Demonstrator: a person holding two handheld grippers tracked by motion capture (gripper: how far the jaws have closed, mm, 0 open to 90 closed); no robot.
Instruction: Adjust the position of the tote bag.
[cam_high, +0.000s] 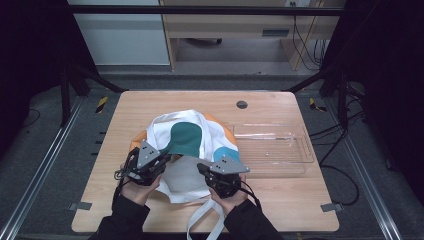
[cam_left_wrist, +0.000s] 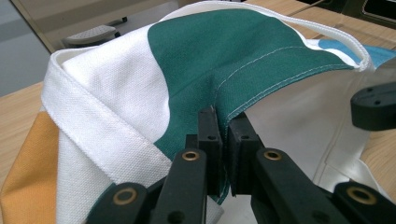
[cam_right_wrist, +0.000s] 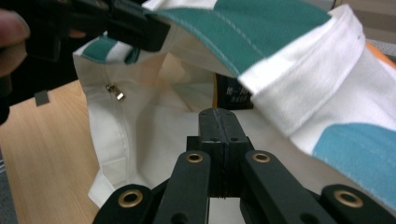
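My left gripper (cam_left_wrist: 223, 122) pinches the green-edged rim of the canvas tote bag (cam_high: 187, 140), which lies mid-table (cam_high: 280, 200) beside a clear plastic tray (cam_high: 300, 150); the hem runs up between its pads. My right gripper (cam_right_wrist: 219, 122), jaws pressed together empty, points into the bag's open mouth.

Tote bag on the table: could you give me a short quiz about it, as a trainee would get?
1. True or false: the left gripper is shut on the green edge of the tote bag.
2. What lies to the right of the bag on the table in the high view? A) a clear tray B) a book C) a cup
3. Which colour is the bag patch nearest the right gripper in the high view?
Key: 1 true; 2 A; 3 blue.
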